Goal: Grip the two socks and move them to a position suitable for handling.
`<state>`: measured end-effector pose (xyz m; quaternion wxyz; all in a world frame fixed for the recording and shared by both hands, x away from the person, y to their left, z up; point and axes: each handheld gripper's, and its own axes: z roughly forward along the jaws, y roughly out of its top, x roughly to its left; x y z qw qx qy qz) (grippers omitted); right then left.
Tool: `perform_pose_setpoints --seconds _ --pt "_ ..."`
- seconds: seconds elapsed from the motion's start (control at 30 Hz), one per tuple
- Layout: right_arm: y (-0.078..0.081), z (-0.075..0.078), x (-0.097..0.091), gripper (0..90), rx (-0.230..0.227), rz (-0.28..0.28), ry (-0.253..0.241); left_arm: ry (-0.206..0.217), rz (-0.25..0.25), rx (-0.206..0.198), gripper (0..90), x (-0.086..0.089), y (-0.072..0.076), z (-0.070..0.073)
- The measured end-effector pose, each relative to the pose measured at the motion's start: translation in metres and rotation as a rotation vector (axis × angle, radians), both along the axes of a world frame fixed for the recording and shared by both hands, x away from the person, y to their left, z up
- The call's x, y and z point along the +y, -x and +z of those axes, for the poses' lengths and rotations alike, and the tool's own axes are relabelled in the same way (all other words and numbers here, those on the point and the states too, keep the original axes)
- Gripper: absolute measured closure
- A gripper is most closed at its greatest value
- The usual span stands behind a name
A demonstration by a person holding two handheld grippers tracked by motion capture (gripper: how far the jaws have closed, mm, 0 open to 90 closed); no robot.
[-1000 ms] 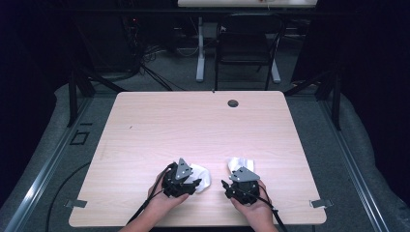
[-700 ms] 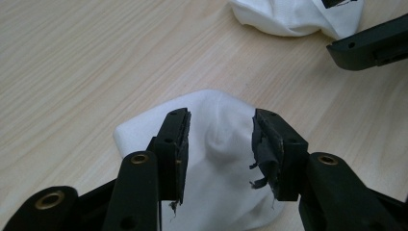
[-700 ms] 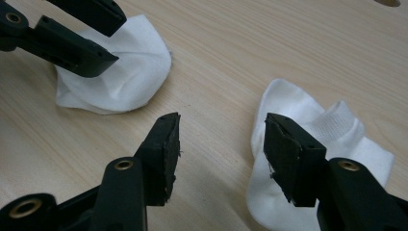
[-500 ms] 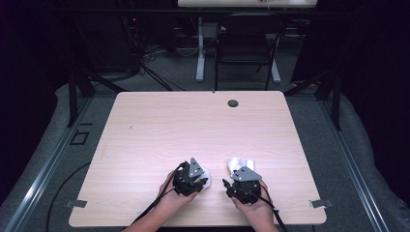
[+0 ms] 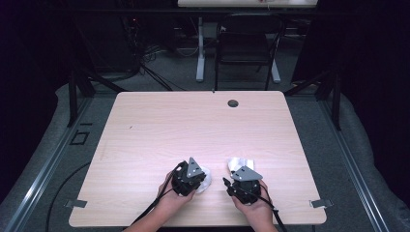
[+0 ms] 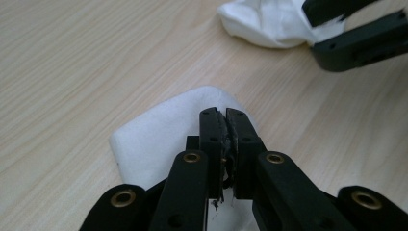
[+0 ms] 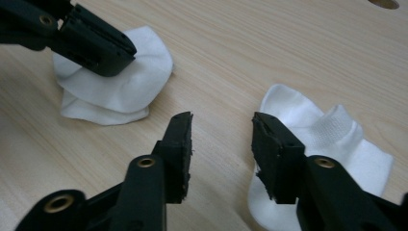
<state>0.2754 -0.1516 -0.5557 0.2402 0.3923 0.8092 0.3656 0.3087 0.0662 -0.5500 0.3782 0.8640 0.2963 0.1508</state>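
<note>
Socks lying on bench (image 5: 145,125) near front edge: soft, light, floppy, best pinched at folded edge. Left tool (image 6: 225,120) just closing, clenching left sock (image 6: 159,134). Right tool (image 7: 221,130) closing, parted, hovering beside right sock (image 7: 327,139).

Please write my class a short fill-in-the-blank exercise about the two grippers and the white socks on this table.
1. The left gripper has its jaws ____ on the left sock.
2. The right gripper has its jaws ____, with a gap between them.
3. The right sock lies on a ____ table.
4. Both socks are ____ in colour.

Missing words: shut; open; wooden; white
</note>
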Motion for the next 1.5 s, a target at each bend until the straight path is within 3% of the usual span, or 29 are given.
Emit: perform_pose_setpoints --seconds 0.17,0.33,0.43,0.57,0.73,0.8,0.9,0.97,1.03,1.07,1.13,1.2,1.3,1.5 --pt "-0.002 -0.002 0.011 74.9 0.03 0.051 0.008 0.051 0.013 0.013 86.4 0.008 -0.001 0.007" --pt "-0.007 -0.003 0.026 87.7 0.075 0.11 -0.043 0.088 0.021 0.023 86.5 0.013 -0.001 0.011" --pt "-0.009 -0.005 0.035 90.0 0.101 0.14 -0.045 0.125 0.023 0.034 86.5 0.017 -0.002 0.015" --pt "-0.009 -0.009 0.045 89.9 0.101 0.166 -0.028 0.153 0.021 0.043 86.5 0.019 -0.001 0.018" --pt "-0.012 -0.014 0.05 88.3 0.103 0.165 -0.01 0.146 0.02 0.037 86.5 0.018 0.0 0.019" --pt "-0.014 -0.018 0.05 88.4 0.11 0.167 0.019 0.136 0.017 0.031 86.5 0.019 0.0 0.02" --pt "-0.017 -0.022 0.048 89.0 0.126 0.165 0.012 0.112 0.018 0.012 86.4 0.019 0.001 0.02" --pt "-0.017 -0.021 0.046 90.0 0.125 0.162 0.032 0.078 0.026 -0.012 86.1 0.022 0.001 0.02" --pt "-0.017 -0.021 0.046 90.0 0.128 0.156 0.034 0.07 0.033 -0.022 86.0 0.025 0.001 0.02" --pt "-0.016 -0.021 0.045 90.0 0.132 0.157 0.068 0.058 0.037 -0.029 85.4 0.028 0.001 0.021" --pt "-0.016 -0.021 0.044 89.9 0.136 0.151 0.062 0.043 0.054 -0.039 84.7 0.034 0.001 0.021" --pt "-0.016 -0.019 0.042 89.9 0.124 0.138 0.053 0.048 0.08 -0.025 84.8 0.047 -0.003 0.019" --pt "-0.015 -0.014 0.045 87.4 0.092 0.137 -0.032 0.062 0.099 -0.013 85.0 0.054 -0.005 0.017" --pt "-0.022 -0.024 0.06 87.8 0.105 0.175 0.025 0.071 0.116 -0.005 83.7 0.063 -0.006 0.014"
